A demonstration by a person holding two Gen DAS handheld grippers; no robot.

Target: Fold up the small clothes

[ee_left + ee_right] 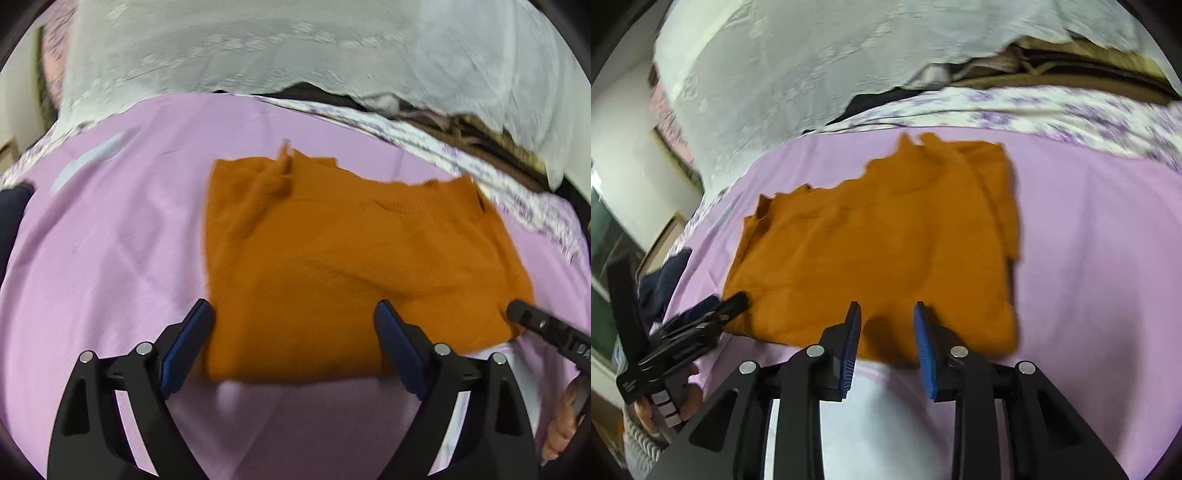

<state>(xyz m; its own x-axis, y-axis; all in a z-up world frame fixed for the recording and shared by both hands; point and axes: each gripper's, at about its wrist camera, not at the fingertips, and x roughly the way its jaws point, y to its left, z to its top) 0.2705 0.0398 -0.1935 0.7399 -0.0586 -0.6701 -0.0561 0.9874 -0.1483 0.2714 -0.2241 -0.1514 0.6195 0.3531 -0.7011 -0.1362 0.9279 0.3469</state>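
Ahead of both grippers lies orange garment (332,266).

Left gripper (293,308) tilted downward, blue-padded jaws spread wide, nothing clamped between. Right gripper (887,308) tilted downward too, jaws parted only narrowly, pads gripping nothing. Each held by a bare hand: left hand (665,406) wrapped round its handle, right hand (563,424) glimpsed at the near right edge.
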